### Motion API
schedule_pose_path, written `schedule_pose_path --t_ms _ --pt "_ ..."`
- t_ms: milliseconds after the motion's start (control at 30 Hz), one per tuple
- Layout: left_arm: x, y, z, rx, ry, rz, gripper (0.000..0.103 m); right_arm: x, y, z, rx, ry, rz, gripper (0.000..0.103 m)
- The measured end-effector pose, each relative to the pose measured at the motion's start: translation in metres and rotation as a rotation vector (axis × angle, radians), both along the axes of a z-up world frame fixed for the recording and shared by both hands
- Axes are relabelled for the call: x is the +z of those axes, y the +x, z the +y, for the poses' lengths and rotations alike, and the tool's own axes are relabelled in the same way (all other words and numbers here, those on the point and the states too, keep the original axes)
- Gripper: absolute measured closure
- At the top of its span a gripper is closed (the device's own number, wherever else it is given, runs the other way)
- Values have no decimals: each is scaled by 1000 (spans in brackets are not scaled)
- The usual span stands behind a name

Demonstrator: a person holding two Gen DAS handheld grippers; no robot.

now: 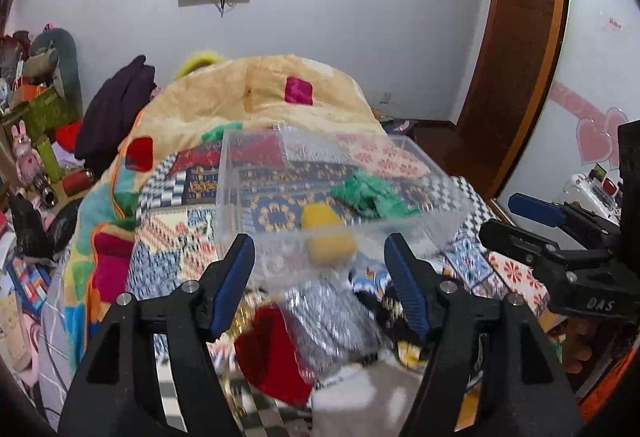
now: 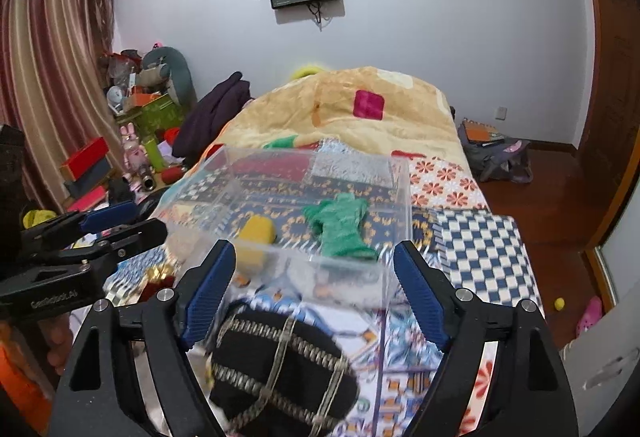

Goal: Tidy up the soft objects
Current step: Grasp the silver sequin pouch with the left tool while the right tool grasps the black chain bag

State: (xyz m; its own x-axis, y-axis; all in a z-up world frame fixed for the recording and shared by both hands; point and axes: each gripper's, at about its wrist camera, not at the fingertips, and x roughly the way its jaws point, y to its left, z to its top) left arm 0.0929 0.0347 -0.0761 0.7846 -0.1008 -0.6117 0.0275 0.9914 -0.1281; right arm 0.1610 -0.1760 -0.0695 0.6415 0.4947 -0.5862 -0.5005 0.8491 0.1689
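Left gripper point(image 1: 320, 277): jaws apart, empty. Right gripper point(image 2: 314, 291): jaws apart, empty. Landmark is the clear bin point(image 2: 402, 205) on the bed. The black knit piece point(image 2: 280, 361) lies just short of the bin's near wall, directly under the right gripper, long axis running roughly left-right across the jaws. Red cloth point(image 1: 272, 353) and silver cloth point(image 1: 332, 317) sit under the left gripper, also short of the bin. Yellow sponge point(image 2: 258, 233) and green cloth point(image 2: 340, 225) are already inside.

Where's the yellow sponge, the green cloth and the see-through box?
yellow sponge point(image 1: 326, 237), left wrist view, middle of its side.
green cloth point(image 2: 340, 223), right wrist view, middle of the bundle.
see-through box point(image 2: 400, 193), right wrist view, its right wall.
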Motion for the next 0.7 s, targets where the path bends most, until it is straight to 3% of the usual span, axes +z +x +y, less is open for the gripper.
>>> schedule_pose_path --t_ms 467,533,633,700 --pt "-58 -10 -12 -14 24 95 36 -53 -20 26 100 -73 131 24" --pt "-63 -10 -11 -9 13 109 37 -57 -20 26 108 -73 141 40" --pt "-69 -9 -9 -13 -6 123 48 -60 -18 24 130 -46 171 60" --pt "-71 -8 -9 -25 -19 127 55 -61 -20 24 132 -43 175 65"
